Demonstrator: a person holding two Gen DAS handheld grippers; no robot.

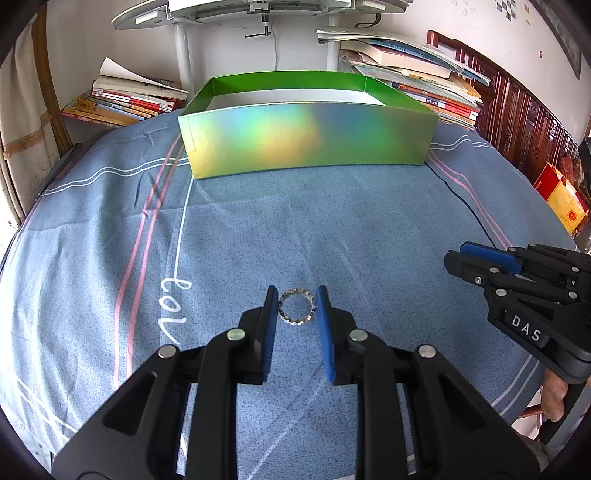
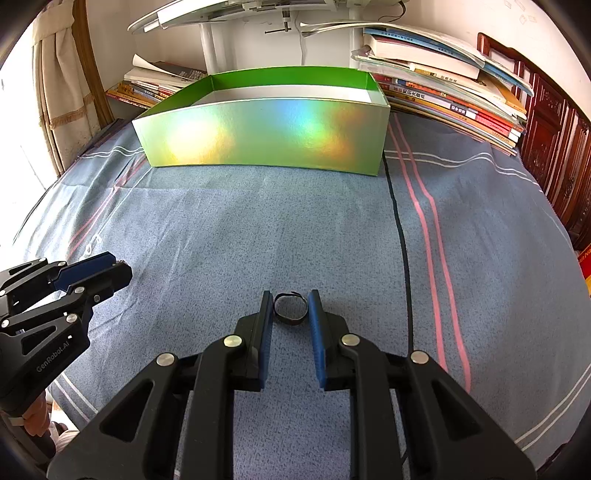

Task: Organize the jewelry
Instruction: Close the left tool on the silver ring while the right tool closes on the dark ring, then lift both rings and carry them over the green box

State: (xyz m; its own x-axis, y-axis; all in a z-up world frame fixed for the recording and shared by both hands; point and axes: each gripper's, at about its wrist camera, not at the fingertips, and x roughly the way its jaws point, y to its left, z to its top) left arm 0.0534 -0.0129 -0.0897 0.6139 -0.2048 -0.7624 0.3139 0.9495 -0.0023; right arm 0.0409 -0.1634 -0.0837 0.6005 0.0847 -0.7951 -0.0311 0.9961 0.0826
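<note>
A silver sparkly bracelet (image 1: 297,305) stands between the blue pads of my left gripper (image 1: 296,306), which is closed on its sides. A dark band bracelet (image 2: 290,308) sits between the pads of my right gripper (image 2: 290,308), which is closed on it. Both are low over the blue bedsheet (image 1: 332,229). A green holographic box (image 1: 306,136), open on top, stands farther back; it also shows in the right wrist view (image 2: 262,136). The right gripper shows at the right of the left wrist view (image 1: 454,258); the left gripper shows at the left of the right wrist view (image 2: 118,266).
Stacks of books lie behind the box at left (image 1: 125,99) and right (image 1: 417,70). A white table stand (image 1: 258,22) rises behind. A carved wooden headboard (image 1: 524,122) runs along the right. A red and yellow box (image 1: 561,199) sits at the bed's right edge.
</note>
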